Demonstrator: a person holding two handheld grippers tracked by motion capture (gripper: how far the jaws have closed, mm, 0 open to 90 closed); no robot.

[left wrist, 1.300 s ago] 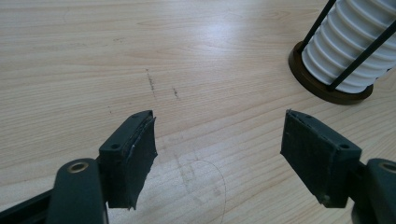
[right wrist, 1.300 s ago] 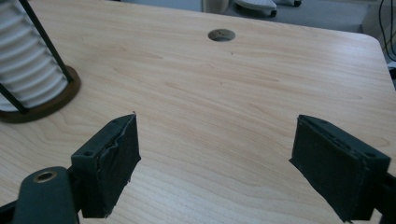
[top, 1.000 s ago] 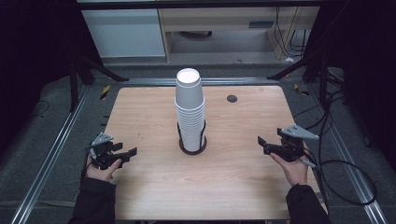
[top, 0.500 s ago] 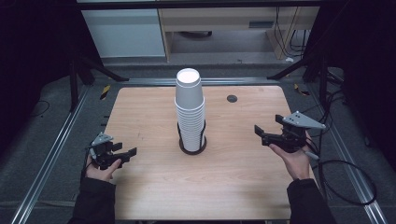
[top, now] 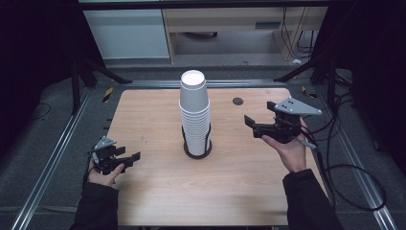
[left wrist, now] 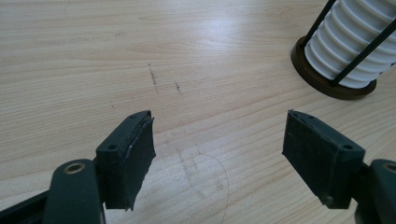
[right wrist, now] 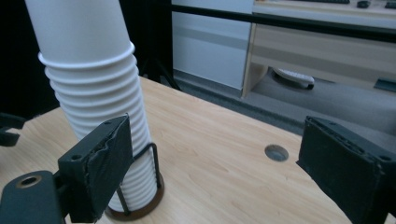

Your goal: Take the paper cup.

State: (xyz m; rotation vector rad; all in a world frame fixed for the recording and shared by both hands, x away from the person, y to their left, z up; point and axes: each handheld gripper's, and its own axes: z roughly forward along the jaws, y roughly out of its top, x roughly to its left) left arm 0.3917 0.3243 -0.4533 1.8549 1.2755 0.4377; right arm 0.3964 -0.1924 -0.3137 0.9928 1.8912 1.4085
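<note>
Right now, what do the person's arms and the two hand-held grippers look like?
Both arms wear dark sleeves. The left hand-held gripper and right hand-held gripper are black, each with two blocky padded jaws and a grey three-cornered plate on top. A black cable trails from the right one.

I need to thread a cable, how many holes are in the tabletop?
1: a round hole near the far edge, right of the cup stack. The stack may hide others.

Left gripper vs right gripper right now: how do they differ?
Height: the left gripper sits low at the table, while the right gripper is held up level with the cup stack. Distance: the left gripper is farther from the cup stack; the right gripper is closer and aims at it. Shared: both have open jaws with nothing between them, and both point inward toward the stack.
</note>
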